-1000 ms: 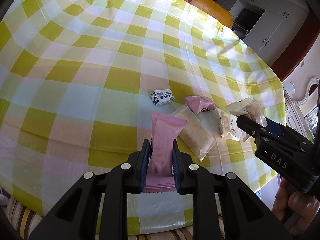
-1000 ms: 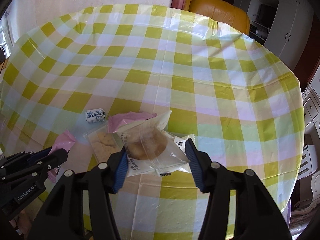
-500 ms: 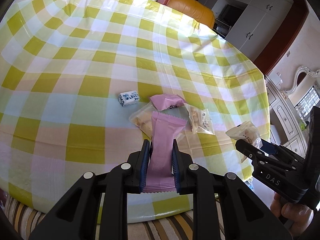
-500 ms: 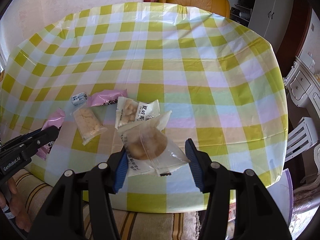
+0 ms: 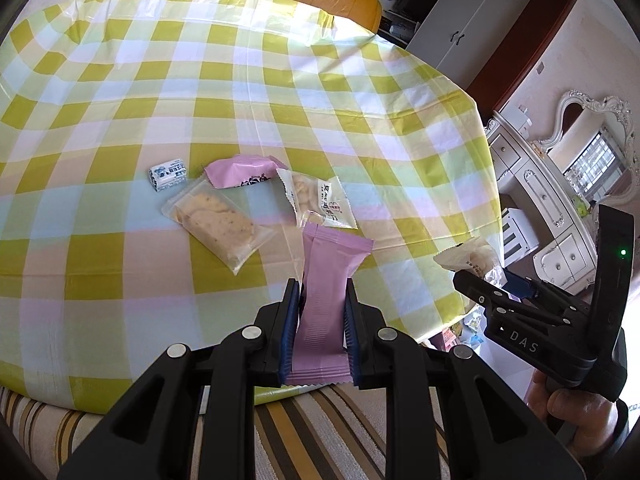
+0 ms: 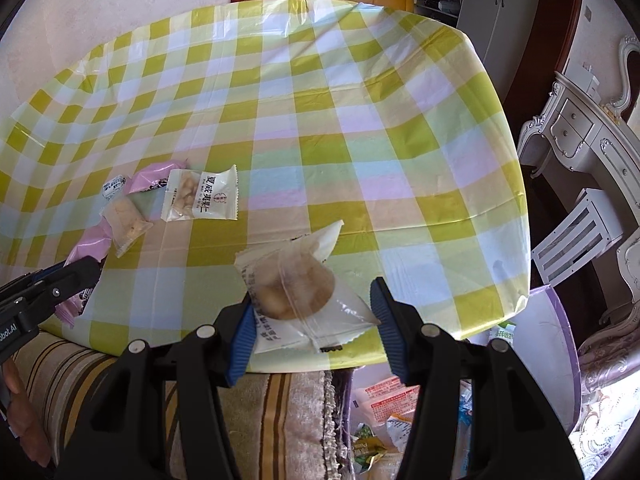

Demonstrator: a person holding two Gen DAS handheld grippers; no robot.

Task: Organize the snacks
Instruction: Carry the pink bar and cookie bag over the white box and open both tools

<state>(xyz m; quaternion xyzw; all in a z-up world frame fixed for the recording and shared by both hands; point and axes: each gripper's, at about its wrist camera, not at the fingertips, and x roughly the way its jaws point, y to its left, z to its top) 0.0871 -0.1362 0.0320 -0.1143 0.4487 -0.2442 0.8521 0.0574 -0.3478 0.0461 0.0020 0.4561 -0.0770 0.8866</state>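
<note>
From the left wrist, the left hand-held gripper [image 5: 320, 312] is clamped on a pink wrapped bar [image 5: 326, 280] above the near edge of the checked tabletop [image 5: 280, 80], where a clear cracker pack [image 5: 218, 224] and a white snack packet [image 5: 320, 200] lie. From the right wrist, the right hand-held gripper [image 6: 312, 312] holds a clear round-cake packet [image 6: 296, 288] between wide-set fingers above the tabletop's near edge, over a purple bin [image 6: 560, 352] of wrappers.

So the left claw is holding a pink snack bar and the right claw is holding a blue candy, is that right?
Not quite. The left claw does hold the pink snack bar, but the right claw holds a clear-wrapped round pastry, as the right wrist view shows. The small blue-and-white candy lies on the checked tablecloth.
</note>
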